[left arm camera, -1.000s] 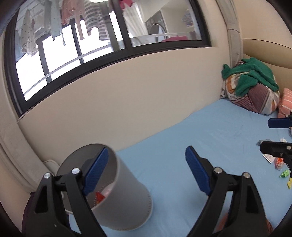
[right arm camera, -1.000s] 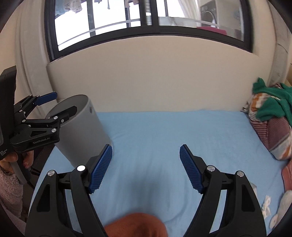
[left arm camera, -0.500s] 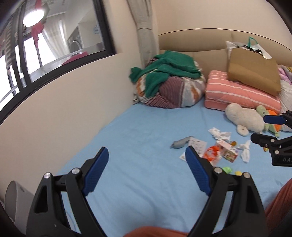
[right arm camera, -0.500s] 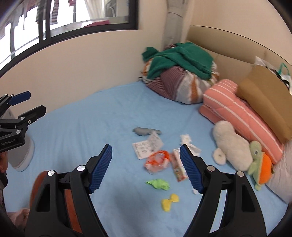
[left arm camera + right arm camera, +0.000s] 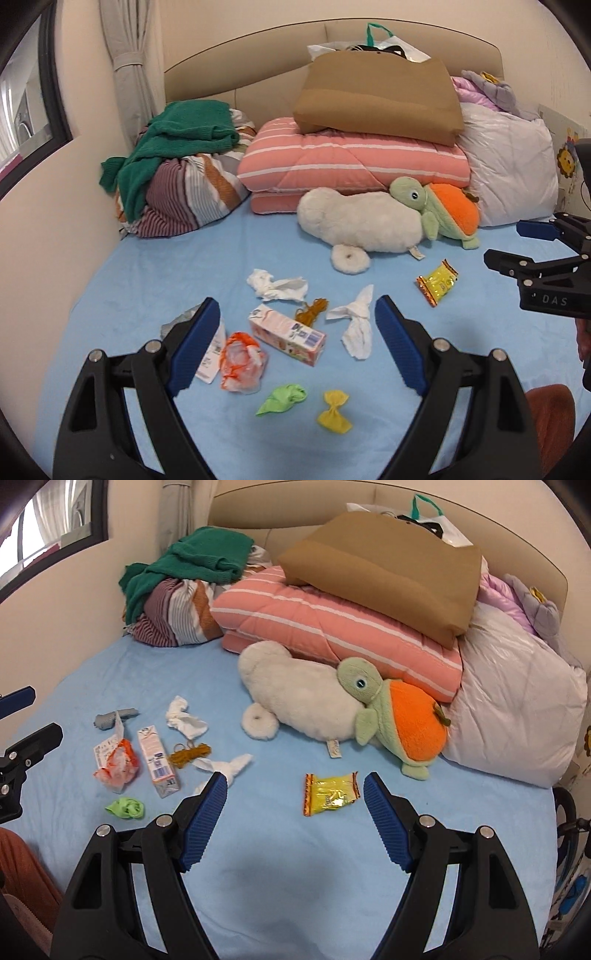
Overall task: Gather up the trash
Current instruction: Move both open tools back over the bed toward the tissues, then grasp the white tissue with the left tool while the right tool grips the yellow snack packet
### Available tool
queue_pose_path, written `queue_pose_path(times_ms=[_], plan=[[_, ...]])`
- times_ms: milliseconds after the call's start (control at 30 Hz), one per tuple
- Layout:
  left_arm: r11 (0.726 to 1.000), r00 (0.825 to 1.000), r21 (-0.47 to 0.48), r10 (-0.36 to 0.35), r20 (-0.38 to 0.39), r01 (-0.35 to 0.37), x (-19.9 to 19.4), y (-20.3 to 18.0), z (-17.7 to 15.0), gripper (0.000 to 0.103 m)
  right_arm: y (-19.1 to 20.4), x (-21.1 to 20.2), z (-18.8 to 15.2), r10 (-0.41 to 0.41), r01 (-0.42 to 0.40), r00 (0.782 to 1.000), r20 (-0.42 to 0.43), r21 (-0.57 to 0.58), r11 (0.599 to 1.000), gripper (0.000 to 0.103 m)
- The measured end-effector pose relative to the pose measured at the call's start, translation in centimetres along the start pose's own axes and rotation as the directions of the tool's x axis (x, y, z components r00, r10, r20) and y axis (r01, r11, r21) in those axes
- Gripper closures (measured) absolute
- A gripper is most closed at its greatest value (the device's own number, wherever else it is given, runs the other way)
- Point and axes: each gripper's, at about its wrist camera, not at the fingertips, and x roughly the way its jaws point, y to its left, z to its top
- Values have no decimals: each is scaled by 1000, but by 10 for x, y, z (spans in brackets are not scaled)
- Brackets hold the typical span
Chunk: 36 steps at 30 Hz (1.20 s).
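while both grippers hang empty, the risk is grabbing the wrong thing

though the trash is all in reach, it lies mixed and crowded on the blue bed sheet [image 5: 155, 280]. the left gripper [image 5: 297, 345] has its fingers spread wide with nothing between them, hovering over the pink carton [image 5: 287, 334], with the orange-and-clear wrapper [image 5: 242, 363] just beside it and a crumpled tissue [image 5: 355, 325] on the other side. the right gripper [image 5: 294, 818] is likewise released and empty, lined up on the yellow snack wrapper [image 5: 331, 793], which lies apart from the rest.

likely troubles, as i judge them:
- a wide close over the carton could also catch the wrapper or the brown tangle of string [image 5: 312, 309] touching its far end, so one piece drops on the way.
- thin wrappers and tissue lie flat on soft cloth; fingers pressing down may pinch the sheet instead, or slide the piece away.
- the green scrap [image 5: 282, 398] and the yellow scrap [image 5: 334, 406] are small and light and could slip from ribbed pads.
- the white plush [image 5: 299, 701] and the turtle plush [image 5: 391, 720] sit near the yellow wrapper; they are not trash.
- no bin shows in either view, so the carry will be long.
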Motion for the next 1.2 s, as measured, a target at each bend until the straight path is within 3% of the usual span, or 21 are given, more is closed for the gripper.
queue_pose_path(times_ms=[133,233,333,767,800,900,1000,1067,1133,1167,1200], plan=[[999,998,-1,-52,-45,52,43,-25,5,17,-31,32,-12,-16,17,999,-33,22,1000,29],[998,994,6,-69,-85,70,75,-38,4,17,-46,59,-19,-25,27,998,-56,35,999,20],[996,988,4,-84,-126,85,106,-46,-1,17,-55,88,-24,-29,33,996,-87,42,999,19],[992,944,-14,-124,-305,126,219,-62,-41,17,-70,196,-51,-5,27,970,-243,91,995,19],[991,941,-16,-131,-311,133,224,-63,-43,20,-70,200,-53,1,23,969,-248,92,995,19],[986,926,-19,-160,-342,163,238,-67,-48,46,-70,210,-56,6,19,965,-262,95,995,19],[986,932,18,-148,-331,163,242,-73,-50,61,-69,215,-56,31,0,965,-261,116,993,20],[982,922,-24,-185,-341,189,245,-71,-50,68,-67,217,-56,49,-18,964,-262,118,993,37],[980,920,-46,-199,-337,195,246,-68,-49,74,-63,217,-54,40,-16,964,-264,93,996,44],[979,919,-53,-204,-336,198,245,-66,-49,75,-61,217,-53,41,-20,964,-263,83,996,54],[978,919,-59,-210,-335,202,245,-65,-48,77,-60,216,-52,51,-32,963,-265,76,997,58]])
